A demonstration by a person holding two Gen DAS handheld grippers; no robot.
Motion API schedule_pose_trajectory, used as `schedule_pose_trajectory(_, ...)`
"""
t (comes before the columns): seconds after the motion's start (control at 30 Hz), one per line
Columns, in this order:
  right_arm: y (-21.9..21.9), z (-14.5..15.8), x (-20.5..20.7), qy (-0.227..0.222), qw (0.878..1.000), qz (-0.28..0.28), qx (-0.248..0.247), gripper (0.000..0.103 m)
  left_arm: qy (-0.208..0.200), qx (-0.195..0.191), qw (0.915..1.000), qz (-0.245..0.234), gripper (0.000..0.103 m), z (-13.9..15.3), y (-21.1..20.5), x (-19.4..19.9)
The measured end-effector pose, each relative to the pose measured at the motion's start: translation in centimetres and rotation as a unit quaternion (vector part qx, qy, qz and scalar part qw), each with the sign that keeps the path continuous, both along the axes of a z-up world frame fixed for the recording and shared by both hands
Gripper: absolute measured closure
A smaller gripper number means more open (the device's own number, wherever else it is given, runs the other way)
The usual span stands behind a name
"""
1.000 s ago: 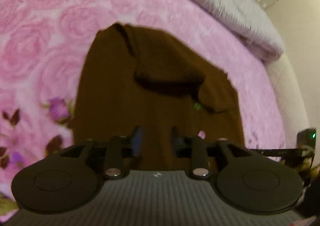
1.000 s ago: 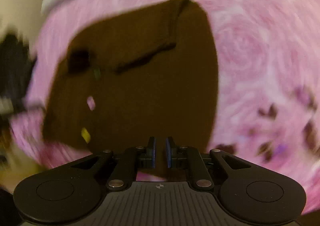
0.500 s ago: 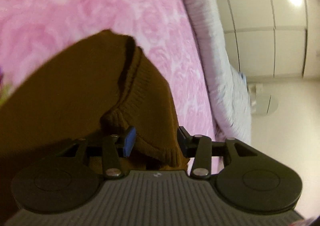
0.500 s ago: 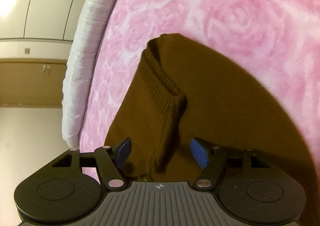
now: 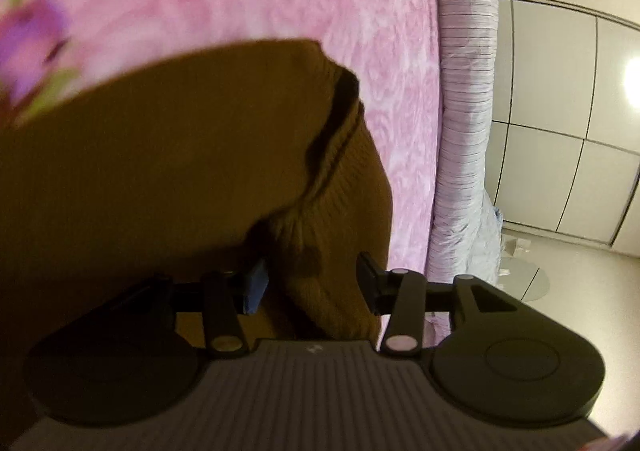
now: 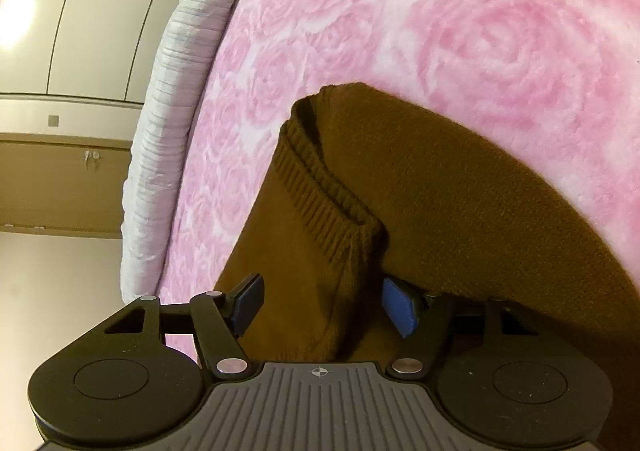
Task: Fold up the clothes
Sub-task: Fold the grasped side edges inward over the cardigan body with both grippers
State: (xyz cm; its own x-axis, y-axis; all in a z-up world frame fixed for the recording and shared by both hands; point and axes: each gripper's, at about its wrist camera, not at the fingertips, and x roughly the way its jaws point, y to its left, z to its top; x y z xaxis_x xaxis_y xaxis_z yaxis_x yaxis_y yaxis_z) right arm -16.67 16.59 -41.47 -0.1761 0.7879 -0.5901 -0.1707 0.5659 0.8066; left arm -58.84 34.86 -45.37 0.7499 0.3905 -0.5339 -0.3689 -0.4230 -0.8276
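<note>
A brown knit sweater lies on the pink rose-patterned blanket, its ribbed cuff or hem doubled over near both tools, so some folding looks done, though how much is hard to judge this close. The left gripper has its fingers spread wide, a ridge of knit standing between them, not pinched. The right gripper is likewise wide apart around a bunched fold, gripping nothing. Closing, lifting and laying the next fold appear to remain.
</note>
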Motion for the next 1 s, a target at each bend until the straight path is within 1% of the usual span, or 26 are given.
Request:
schedule_pose_trajectory(0.07,0.3,-0.2,0.1,-0.001,1.000,0.001,0.005,0.034,0.010,0.013,0.9998,-0.011,0.063,-0.2,1.2,0.5)
schedule_pose_trajectory(0.1,0.4,-0.1,0.1,-0.011,1.000,0.007,0.011,0.036,0.011,0.026,0.9994,-0.019,0.065,-0.1,1.7,0.7)
schedule_pose_trajectory(0.13,0.5,0.0,0.1,-0.020,1.000,0.012,0.017,0.044,0.025,0.061,0.9972,-0.034,0.081,0.6,1.7,0.8)
schedule_pose_trajectory(0.17,0.2,0.4,0.2,-0.036,0.999,0.014,0.026,0.081,0.041,0.098,0.9932,-0.050,0.092,1.3,1.7,0.9)
schedule_pose_trajectory(0.2,-0.1,0.8,0.4,-0.052,0.998,0.016,0.035,0.094,0.056,0.134,0.9873,-0.065,0.096,2.0,1.8,1.0)
schedule_pose_trajectory(0.23,-0.4,1.2,0.5,-0.068,0.997,0.019,0.043,0.094,0.079,0.186,0.9755,-0.087,0.097,3.6,1.6,1.0)
schedule_pose_trajectory(0.27,-0.8,1.7,0.6,-0.085,0.995,0.021,0.052,0.094,0.102,0.239,0.9596,-0.109,0.097,5.2,1.5,0.9)
schedule_pose_trajectory(0.33,-1.8,3.1,0.9,-0.111,0.991,0.021,0.077,0.094,0.121,0.323,0.9267,-0.149,0.098,8.3,0.7,0.5)
schedule_pose_trajectory(0.37,-2.9,4.2,1.0,-0.120,0.988,0.020,0.094,0.094,0.122,0.347,0.9159,-0.161,0.098,9.3,0.1,0.0)
schedule_pose_trajectory(0.43,-5.1,6.4,1.2,-0.136,0.983,0.019,0.126,0.094,0.123,0.383,0.8971,-0.182,0.098,10.5,-1.5,-1.5)
schedule_pose_trajectory(0.47,-6.4,6.7,1.0,-0.138,0.982,0.022,0.127,0.094,0.128,0.390,0.8917,-0.191,0.098,10.4,-2.4,-2.2)
schedule_pose_trajectory(0.53,-9.1,7.1,0.5,-0.142,0.981,0.027,0.128,0.094,0.139,0.380,0.8915,-0.204,0.098,8.8,-4.7,-3.8)
schedule_pose_trajectory(0.63,-12.4,3.3,-1.2,-0.096,0.991,0.026,0.094,0.094,0.162,0.332,0.9036,-0.217,0.098,4.4,-7.8,-6.2)
schedule_pose_trajectory(0.67,-13.2,1.8,-1.8,-0.082,0.993,0.028,0.081,0.094,0.159,0.317,0.9081,-0.223,0.098,3.1,-8.3,-6.6)
schedule_pose_trajectory(0.73,-14.7,-1.1,-3.1,-0.054,0.997,0.031,0.056,0.094,0.152,0.314,0.9109,-0.220,0.097,2.0,-9.5,-7.3)
schedule_pose_trajectory(0.8,-15.8,-1.3,-3.7,-0.060,0.995,0.025,0.074,0.093,0.157,0.301,0.9165,-0.211,0.096,2.2,-10.2,-7.8)
schedule_pose_trajectory(0.83,-16.3,-1.1,-3.8,-0.051,0.997,0.018,0.061,0.093,0.154,0.290,0.9214,-0.208,0.090,2.5,-10.4,-8.1)
schedule_pose_trajectory(0.9,-16.4,-0.4,-3.8,-0.033,0.998,0.030,0.054,0.093,0.132,0.282,0.9278,-0.205,0.082,2.4,-9.8,-8.1)
schedule_pose_trajectory(0.93,-16.3,-0.1,-3.8,-0.042,0.997,0.035,0.055,0.093,0.131,0.276,0.9309,-0.200,0.078,2.3,-9.8,-8.2)
schedule_pose_trajectory(1.0,-16.2,0.3,-3.8,-0.058,0.996,0.040,0.053,0.093,0.130,0.263,0.9371,-0.189,0.078,2.0,-10.1,-8.4)
